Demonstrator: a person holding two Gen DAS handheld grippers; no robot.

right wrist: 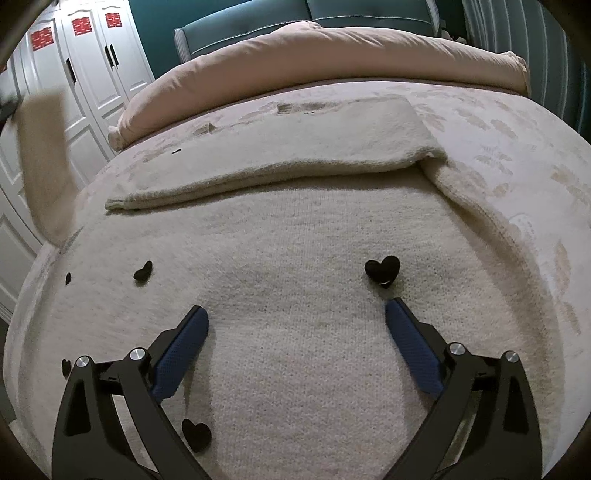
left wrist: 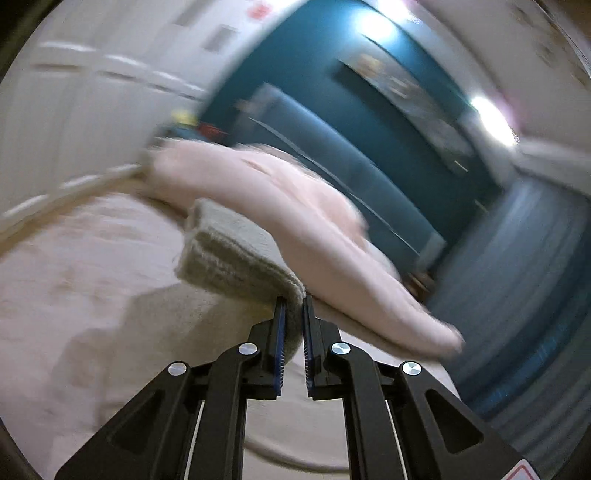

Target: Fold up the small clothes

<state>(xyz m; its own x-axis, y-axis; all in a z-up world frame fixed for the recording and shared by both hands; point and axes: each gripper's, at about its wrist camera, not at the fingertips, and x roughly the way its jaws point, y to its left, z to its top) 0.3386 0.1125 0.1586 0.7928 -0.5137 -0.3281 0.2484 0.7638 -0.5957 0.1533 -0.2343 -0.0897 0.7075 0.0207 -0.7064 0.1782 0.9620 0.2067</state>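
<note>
Right gripper (right wrist: 297, 317) hangs low over the cream knit sweater (right wrist: 295, 350), fingers spread wide, holding nothing — black heart patches (right wrist: 383, 271) dot the knit just beyond its blue pads (right wrist: 410, 350). The sweater lies spread flat on the bed (right wrist: 535, 155), reaching toward the near edge. Further up, one sleeve (right wrist: 266, 155) is already laid across the body toward the left side, so I judge the fold has begun but is far from finished. Over at the bed's left edge a blurred cream strip (right wrist: 44, 158) hangs in the air; it looks like the other sleeve, lifted. And the left gripper (left wrist: 293, 317) is clamped tight on a ribbed knit cuff (left wrist: 236, 254) — likely that same sleeve. Remaining, by my read: lay this sleeve in, then fold the body. Beyond, a pink duvet (right wrist: 332, 55) is bunched at the far edge beside a teal headboard (right wrist: 240, 22). The left view is badly smeared, and the sweater's hem is cut off below.
</note>
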